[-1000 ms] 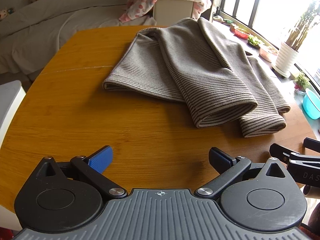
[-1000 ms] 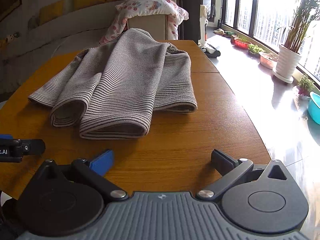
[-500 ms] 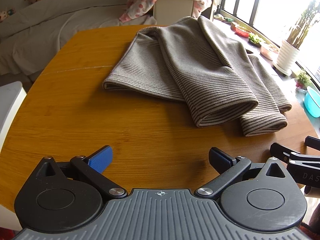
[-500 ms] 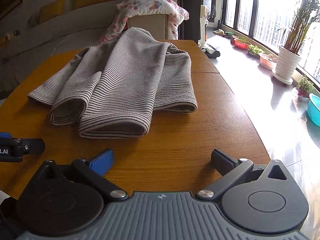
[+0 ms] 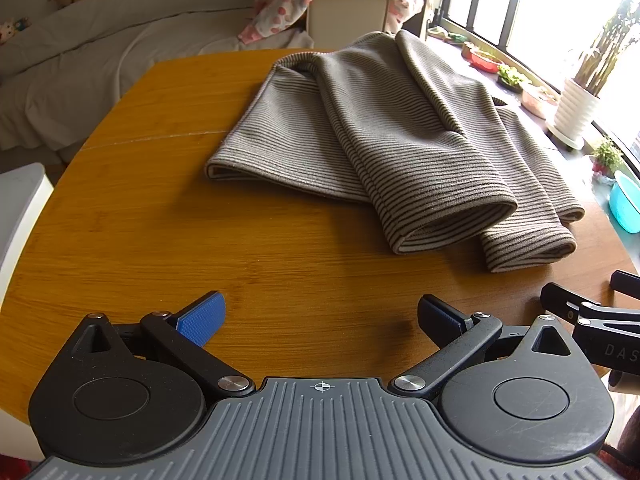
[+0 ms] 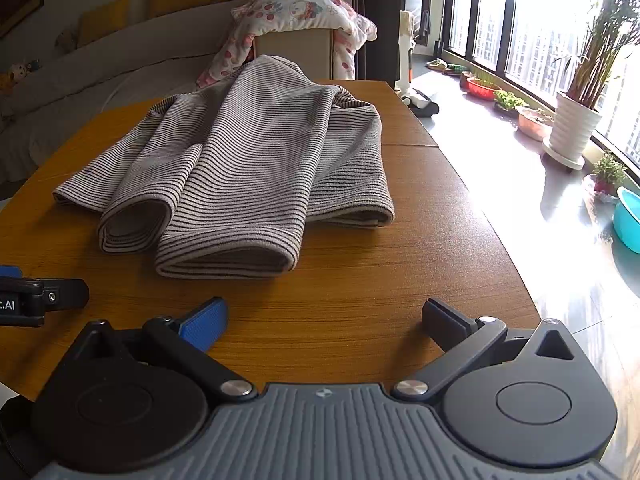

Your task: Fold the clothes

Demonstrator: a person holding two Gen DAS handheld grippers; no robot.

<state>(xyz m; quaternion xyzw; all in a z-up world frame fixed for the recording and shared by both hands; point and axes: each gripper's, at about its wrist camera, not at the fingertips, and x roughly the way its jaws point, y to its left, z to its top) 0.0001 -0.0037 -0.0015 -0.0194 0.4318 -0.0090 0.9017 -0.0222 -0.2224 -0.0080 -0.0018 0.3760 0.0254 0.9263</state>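
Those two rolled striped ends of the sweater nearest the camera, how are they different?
In the right wrist view, the right sleeve end is wider and flatter and reaches nearer the table's front edge; the left sleeve end is narrower, rounder and partly tucked under it. Both belong to the same grey striped sweater, and neither gripper touches them.

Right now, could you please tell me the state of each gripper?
Left gripper: open, holding nothing.
Right gripper: open, holding nothing.

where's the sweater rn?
The sweater lies partly folded on the wooden table, ahead and right of the open left gripper. In the right wrist view it is ahead and left of the open right gripper, touching neither.
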